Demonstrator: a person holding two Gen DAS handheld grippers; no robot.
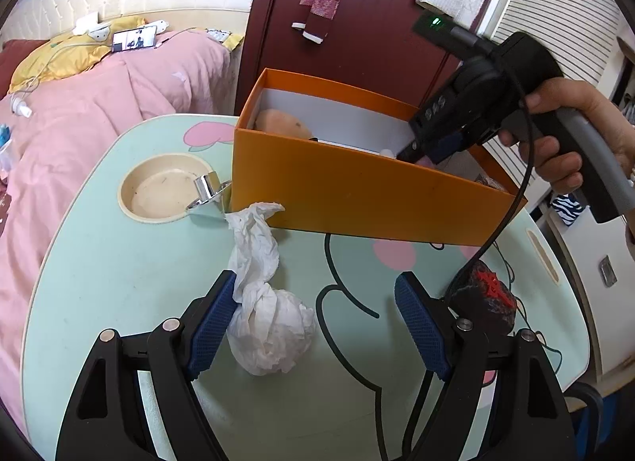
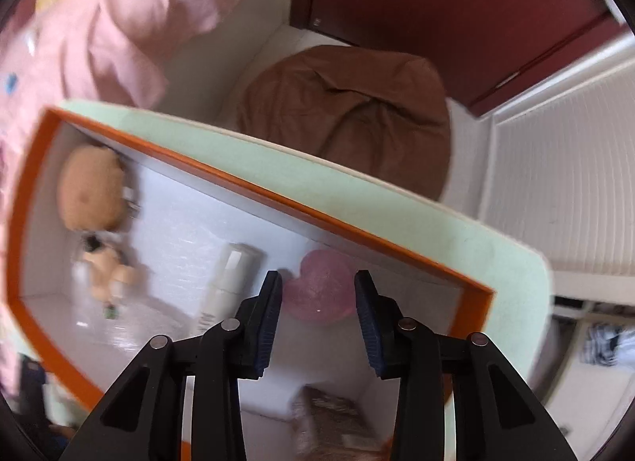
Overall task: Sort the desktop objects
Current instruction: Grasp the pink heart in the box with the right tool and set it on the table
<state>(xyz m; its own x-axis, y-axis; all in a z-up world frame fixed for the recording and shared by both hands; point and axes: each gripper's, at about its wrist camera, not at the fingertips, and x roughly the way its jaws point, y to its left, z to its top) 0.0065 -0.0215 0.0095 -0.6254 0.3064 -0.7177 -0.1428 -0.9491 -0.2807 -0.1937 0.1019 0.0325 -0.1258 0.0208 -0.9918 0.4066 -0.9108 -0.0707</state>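
Left hand-held gripper (image 1: 313,326) is spread wide on the bench (image 1: 119,282), with the crumpled tissue (image 1: 270,326) lying just inside its 9 o'clock finger, long axis toward 12. Right hand-held gripper (image 2: 317,302) hangs open and empty over the orange box (image 2: 278,199), farther off.

An orange box (image 1: 357,191) stands across the far half of the mint-green table (image 1: 119,282), its tall near wall blocking any level path toward the back. The right claw (image 1: 420,153) reaches into it from above, over a pink object (image 2: 321,290). A crumpled tissue (image 1: 270,326) touches the left claw's (image 1: 309,326) left pad; a dark red-topped object (image 1: 486,302) sits just beside its right finger. Bare tabletop lies open between the fingers and to the left, up to a round recessed cup holder (image 1: 166,191).
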